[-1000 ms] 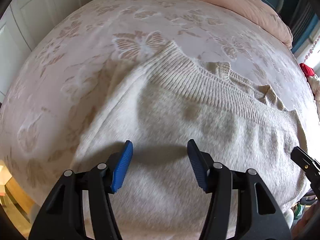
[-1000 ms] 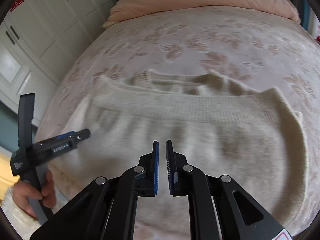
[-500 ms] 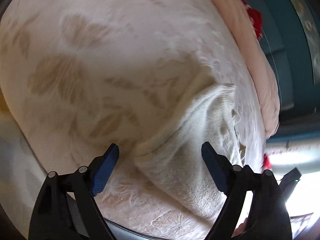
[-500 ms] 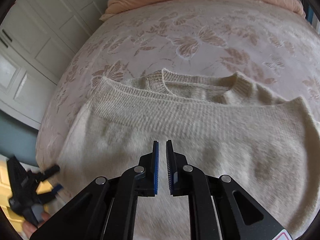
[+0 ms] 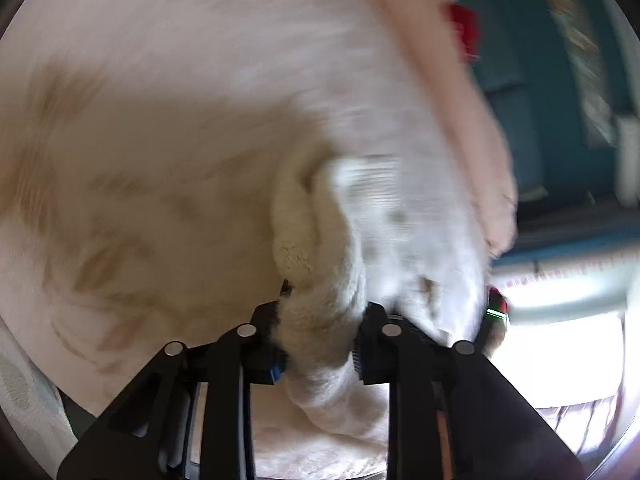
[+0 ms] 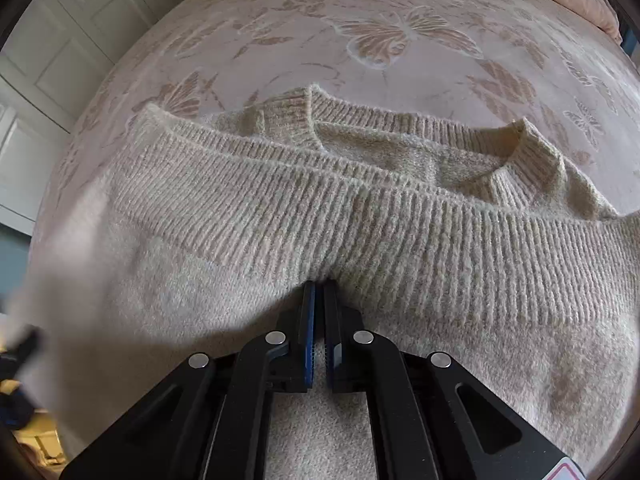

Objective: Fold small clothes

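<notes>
Sweater [image 6: 248,216] bunched in left gripper [image 5: 320,320] jaws, just closing; right gripper [image 6: 319,292] jaws clenched, empty.

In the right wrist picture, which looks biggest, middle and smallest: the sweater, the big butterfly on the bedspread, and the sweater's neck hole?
1. Sweater, filling most of the view.
2. Neck hole.
3. Butterfly.
The butterfly lies farther from the camera, so the last two are unsure.

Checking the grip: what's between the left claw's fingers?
A bunched fold of the cream sweater, pinched by the left claw; left wrist view.
</notes>
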